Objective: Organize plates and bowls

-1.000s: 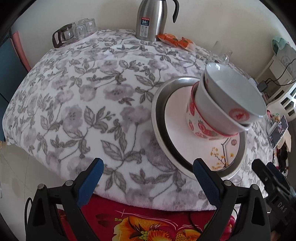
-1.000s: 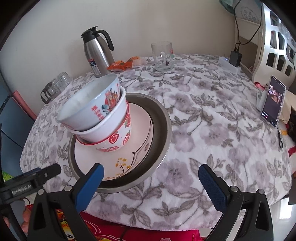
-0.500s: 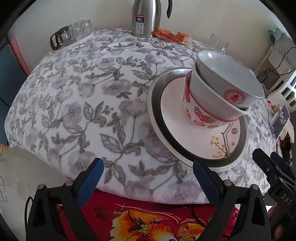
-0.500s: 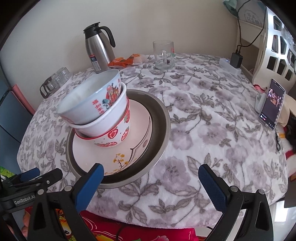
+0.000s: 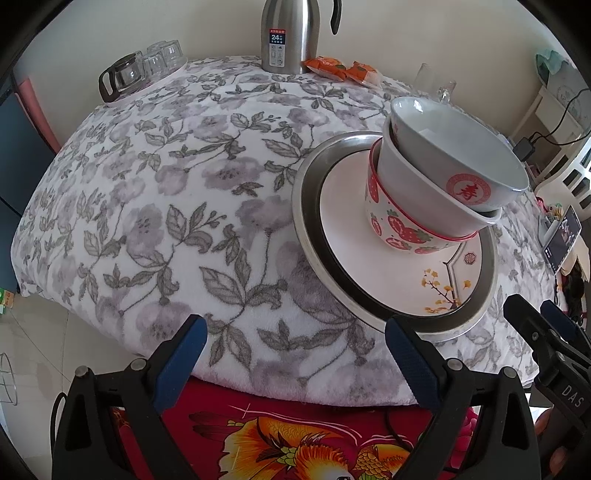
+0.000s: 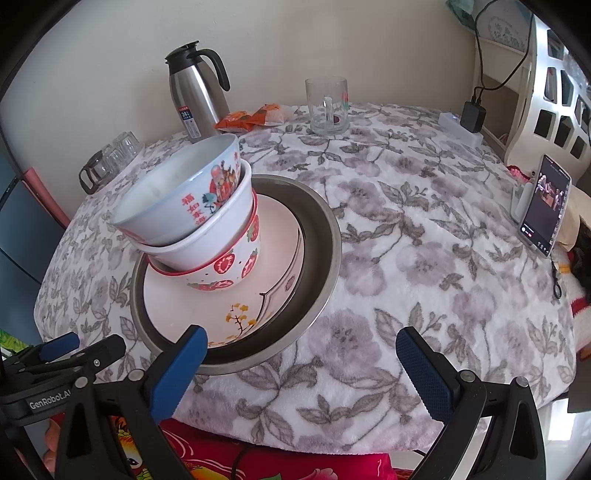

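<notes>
Three nested bowls lean in a stack: a pale blue bowl (image 5: 458,155) (image 6: 173,199) on top, a plain white bowl (image 5: 417,188) (image 6: 207,243) under it, a strawberry bowl (image 5: 402,229) (image 6: 229,266) at the bottom. They stand on a white flowered plate (image 5: 369,273) (image 6: 173,306) inside a steel basin (image 5: 306,206) (image 6: 321,251). My left gripper (image 5: 295,358) is open at the table's near edge, left of the basin. My right gripper (image 6: 301,365) is open too, just in front of the basin's rim. Neither holds anything.
On the floral tablecloth (image 5: 184,192) stand a steel thermos (image 5: 290,35) (image 6: 197,99), orange snack packets (image 5: 343,70) (image 6: 251,118), a glass mug (image 6: 327,107) and a glass pot with cups (image 5: 140,70) (image 6: 107,162). A phone (image 6: 543,210) leans at the right edge.
Both grippers have pulled back slightly from the table and stay open. The stack of bowls, plate and basin has not moved.
</notes>
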Available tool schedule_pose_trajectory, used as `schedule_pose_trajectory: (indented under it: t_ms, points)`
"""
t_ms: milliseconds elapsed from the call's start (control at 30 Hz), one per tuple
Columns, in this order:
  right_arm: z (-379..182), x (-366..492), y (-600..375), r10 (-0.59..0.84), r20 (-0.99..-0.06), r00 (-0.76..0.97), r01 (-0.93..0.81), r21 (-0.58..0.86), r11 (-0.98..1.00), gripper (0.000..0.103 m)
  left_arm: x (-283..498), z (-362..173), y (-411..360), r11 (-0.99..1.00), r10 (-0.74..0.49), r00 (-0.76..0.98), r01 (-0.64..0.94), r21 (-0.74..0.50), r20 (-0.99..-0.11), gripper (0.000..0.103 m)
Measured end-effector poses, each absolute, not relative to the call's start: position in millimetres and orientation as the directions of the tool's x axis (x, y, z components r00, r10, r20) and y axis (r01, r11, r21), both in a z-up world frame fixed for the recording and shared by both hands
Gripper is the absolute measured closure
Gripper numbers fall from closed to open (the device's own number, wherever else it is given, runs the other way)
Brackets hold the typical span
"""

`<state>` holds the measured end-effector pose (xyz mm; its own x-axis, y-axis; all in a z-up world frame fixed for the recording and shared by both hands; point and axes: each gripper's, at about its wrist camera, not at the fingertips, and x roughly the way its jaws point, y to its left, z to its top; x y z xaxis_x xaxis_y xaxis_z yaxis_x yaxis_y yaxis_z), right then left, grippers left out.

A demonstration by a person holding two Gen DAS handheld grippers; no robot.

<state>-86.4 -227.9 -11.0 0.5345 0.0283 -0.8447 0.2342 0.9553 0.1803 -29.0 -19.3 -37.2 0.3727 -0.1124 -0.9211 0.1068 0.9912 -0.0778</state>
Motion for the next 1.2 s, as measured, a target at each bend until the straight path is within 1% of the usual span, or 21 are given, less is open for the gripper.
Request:
schedule_pose_trajectory:
  t_ms: [1200]
  points:
    - [-14.6,-83.8,-227.3,0.036,-0.855,0.517,0.234,0.181,0.955,0.000,-26.9,-39.9,-19.5,0.991,-0.109,0.357,0.110,-0.074,-0.928,0.006]
